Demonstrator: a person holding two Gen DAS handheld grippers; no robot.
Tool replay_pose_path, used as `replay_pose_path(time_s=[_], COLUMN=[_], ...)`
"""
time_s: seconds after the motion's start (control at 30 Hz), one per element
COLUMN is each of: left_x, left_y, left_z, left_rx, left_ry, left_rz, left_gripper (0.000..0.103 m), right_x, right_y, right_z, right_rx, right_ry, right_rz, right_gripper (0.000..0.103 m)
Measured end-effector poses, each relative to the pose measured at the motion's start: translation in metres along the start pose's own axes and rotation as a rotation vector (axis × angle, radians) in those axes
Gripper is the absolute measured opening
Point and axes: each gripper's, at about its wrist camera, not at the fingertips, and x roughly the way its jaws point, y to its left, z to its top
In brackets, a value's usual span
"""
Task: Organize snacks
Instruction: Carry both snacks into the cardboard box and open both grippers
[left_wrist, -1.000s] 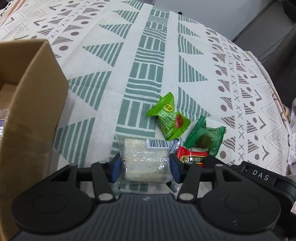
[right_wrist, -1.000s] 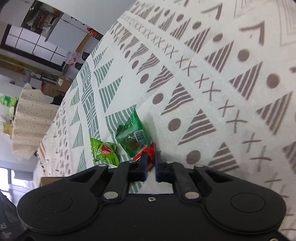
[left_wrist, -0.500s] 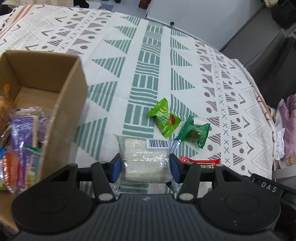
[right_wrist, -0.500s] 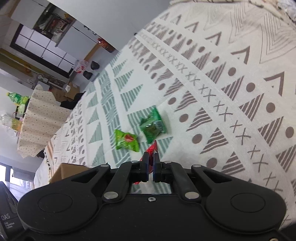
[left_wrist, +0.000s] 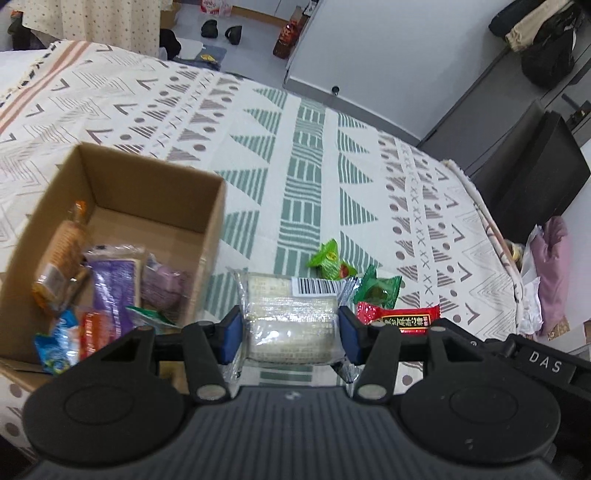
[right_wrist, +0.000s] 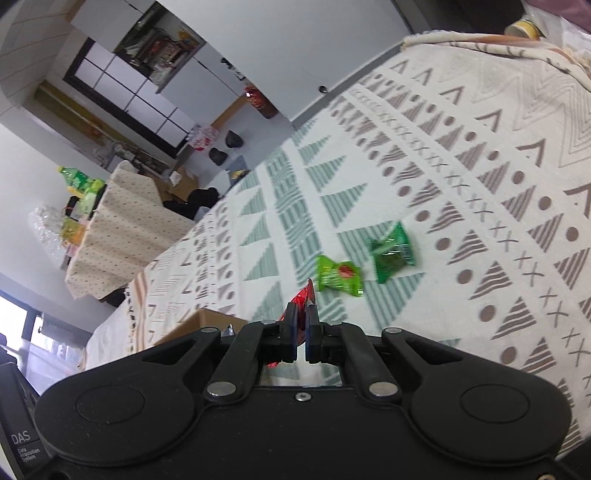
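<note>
The left gripper (left_wrist: 290, 326), clamped across the pale pack (left_wrist: 291, 321), hangs just right of the box (left_wrist: 207, 236), nearer it than the right gripper (right_wrist: 302, 334) pinching the red wrapper (right_wrist: 301, 301).

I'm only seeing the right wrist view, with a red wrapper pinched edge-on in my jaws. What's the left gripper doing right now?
Observer: The left gripper is shut on a clear-wrapped pale snack with a barcode label on it.
Operator: And the box? I only catch one corner of it.
Observer: The cardboard box stands just left of that gripper, open on top. Several packets lie in its near end, a purple packet among them, and the far part of its floor is bare.
</note>
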Motion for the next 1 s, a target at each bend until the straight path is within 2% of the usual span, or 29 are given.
replay_pose_path(time_s=[0.27, 0.67, 1.0], left_x=[-0.031, -0.059, -0.07], left_y=[0.028, 0.085, 0.112], left_z=[0.015, 0.036, 0.047], left_rx=[-0.034, -0.107, -0.144], left_ry=[-0.054, -0.095, -0.119], left_rz=[-0.01, 0.057, 0.07], left_gripper=[0.053, 0.053, 0.053], right_x=[-0.002, 0.019, 0.028], right_y=[0.04, 0.087, 0.113], right_z=[-0.005, -0.025, -0.038], right_rx=[-0.052, -0.113, -0.153], right_ry=[-0.014, 0.023, 0.047], right_rz=[0.048, 0.089, 0.101], right_gripper=[0.004, 0.004, 0.004])
